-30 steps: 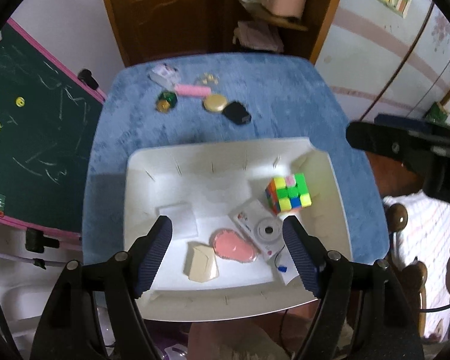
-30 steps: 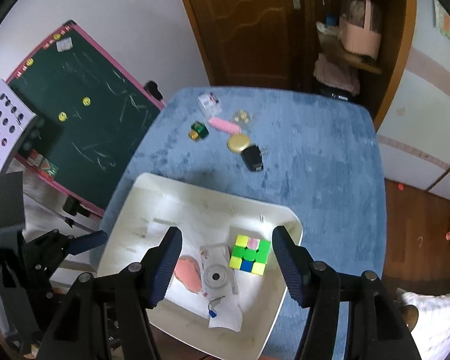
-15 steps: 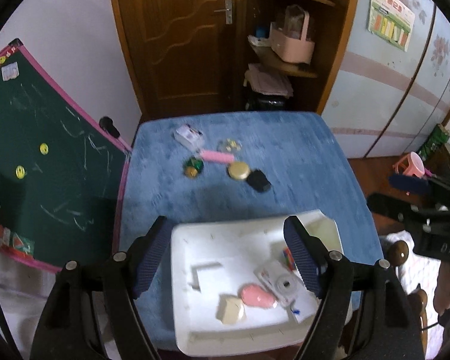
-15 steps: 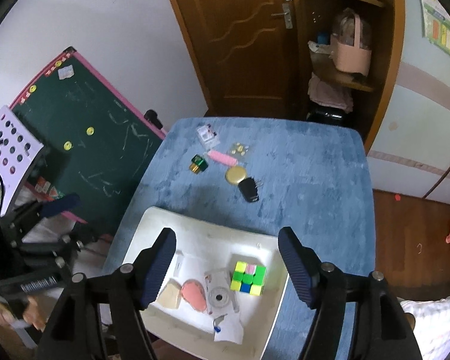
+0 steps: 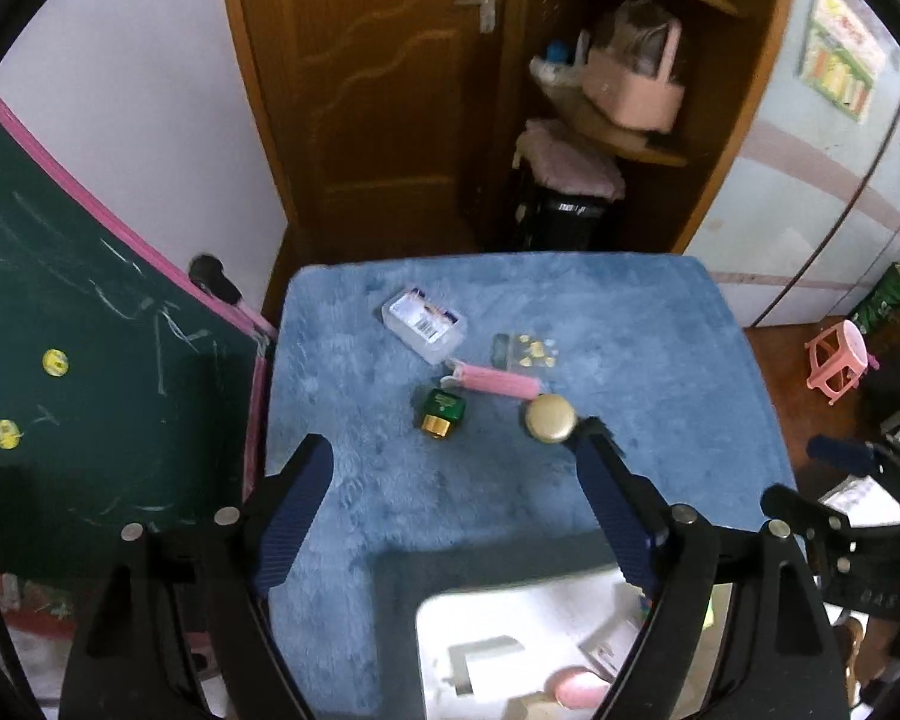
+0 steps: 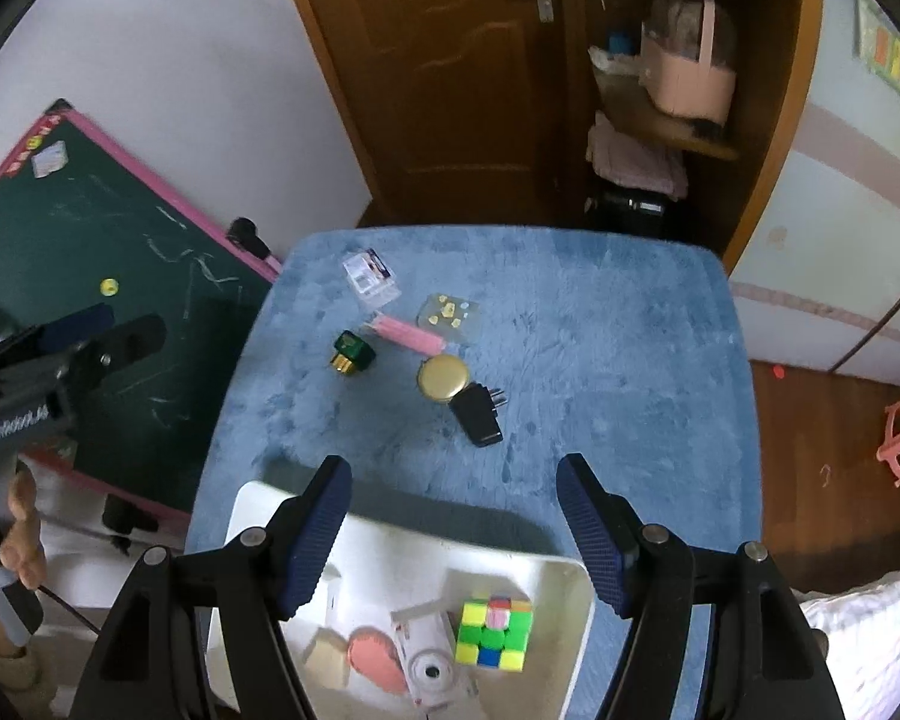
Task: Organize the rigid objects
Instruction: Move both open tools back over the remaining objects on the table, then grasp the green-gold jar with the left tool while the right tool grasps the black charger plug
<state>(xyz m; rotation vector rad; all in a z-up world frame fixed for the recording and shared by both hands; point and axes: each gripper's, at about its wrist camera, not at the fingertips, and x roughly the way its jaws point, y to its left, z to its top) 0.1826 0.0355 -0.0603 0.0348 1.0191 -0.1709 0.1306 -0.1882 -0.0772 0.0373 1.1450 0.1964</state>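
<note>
1. A soft blue table (image 6: 600,360) stands in front of a brown door (image 6: 450,90). A green chalkboard (image 6: 120,252) leans beside the table.
2. A white tray (image 6: 564,630) sits at the near edge of the table. In it lie a colour cube (image 6: 494,633), a toy camera (image 6: 432,669) and a pink oval (image 6: 375,657).
3. Past the tray, in the middle of the table, lie a gold lid (image 6: 442,378), a black plug (image 6: 477,414), a pink stick (image 6: 405,333), a green bottle (image 6: 351,353) and a clear box (image 6: 371,276).
4. The left gripper (image 5: 450,468) has just been opening wider, with nothing between its fingers. The right gripper (image 6: 456,492) also gapes, gripping nothing.
5. In the left view, the tray is cut off and blurry, and the plug hides behind a finger.
</note>
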